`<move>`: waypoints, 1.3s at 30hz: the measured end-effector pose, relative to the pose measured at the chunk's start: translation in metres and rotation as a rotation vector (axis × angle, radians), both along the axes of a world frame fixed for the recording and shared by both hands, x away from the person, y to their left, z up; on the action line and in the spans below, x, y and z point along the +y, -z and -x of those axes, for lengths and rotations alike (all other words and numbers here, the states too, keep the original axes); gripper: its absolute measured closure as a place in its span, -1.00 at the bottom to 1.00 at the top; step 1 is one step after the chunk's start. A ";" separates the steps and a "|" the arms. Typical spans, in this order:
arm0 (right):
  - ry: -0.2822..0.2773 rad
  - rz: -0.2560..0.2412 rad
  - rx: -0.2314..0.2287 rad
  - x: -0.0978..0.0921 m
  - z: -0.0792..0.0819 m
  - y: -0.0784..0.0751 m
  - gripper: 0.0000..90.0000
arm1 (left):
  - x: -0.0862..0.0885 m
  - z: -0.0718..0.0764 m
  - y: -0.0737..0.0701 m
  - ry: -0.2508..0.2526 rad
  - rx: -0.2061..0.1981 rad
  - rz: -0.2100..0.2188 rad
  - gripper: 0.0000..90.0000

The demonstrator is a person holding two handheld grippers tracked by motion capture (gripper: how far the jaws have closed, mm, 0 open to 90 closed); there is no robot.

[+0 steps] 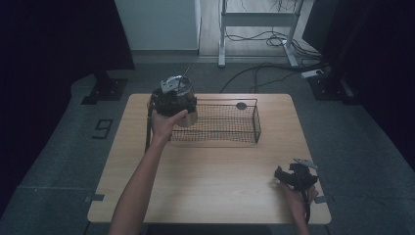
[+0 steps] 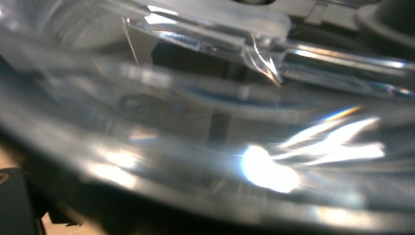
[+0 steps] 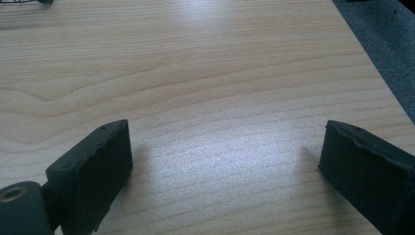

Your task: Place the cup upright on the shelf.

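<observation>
Your left claw (image 1: 182,105) is up at the 11 o'clock part of the desk (image 1: 210,186), over the left end of the wire basket (image 1: 230,125). A clear glass jar (image 1: 188,110) sits right against it, on the claw's 3 o'clock side, at the basket's left end; whether the jar's base touches the basket floor cannot be told from the high view. In the left gripper view the jar (image 2: 210,122) is pressed so close to the camera that only curved, glaring glass shows, which fits a grip on it. Your left hand (image 1: 165,125) wraps the claw from the 6 o'clock side. A small dark round thing (image 1: 241,105) lies in the basket toward its far right, well apart from the jar.

Your right claw (image 1: 281,175) rests low at the 5 o'clock corner of the desk, well apart from the basket. In the right gripper view its jaws stand wide, with bare wood (image 3: 210,98) between them and nothing held
</observation>
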State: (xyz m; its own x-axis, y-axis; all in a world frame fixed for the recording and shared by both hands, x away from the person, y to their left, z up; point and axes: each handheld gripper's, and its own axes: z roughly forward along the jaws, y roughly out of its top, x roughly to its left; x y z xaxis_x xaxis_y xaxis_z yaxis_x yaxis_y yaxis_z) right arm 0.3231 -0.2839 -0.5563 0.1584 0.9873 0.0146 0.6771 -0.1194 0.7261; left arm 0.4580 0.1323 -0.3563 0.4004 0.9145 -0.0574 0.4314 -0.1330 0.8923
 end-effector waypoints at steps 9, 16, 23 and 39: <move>-0.001 0.000 0.001 0.000 0.000 0.000 -0.88 | -0.012 -0.011 0.007 0.008 0.008 -0.035 -0.91; -0.002 0.002 0.000 0.000 0.000 0.000 -0.88 | -0.015 -0.021 0.014 0.007 0.016 -0.056 -0.91; -0.001 0.003 0.000 0.000 0.000 0.000 -0.88 | -0.015 -0.035 0.028 -0.012 0.033 -0.077 -0.91; 0.000 0.003 0.000 0.000 0.000 0.000 -0.88 | -0.014 -0.061 0.066 -0.071 0.092 -0.070 -0.91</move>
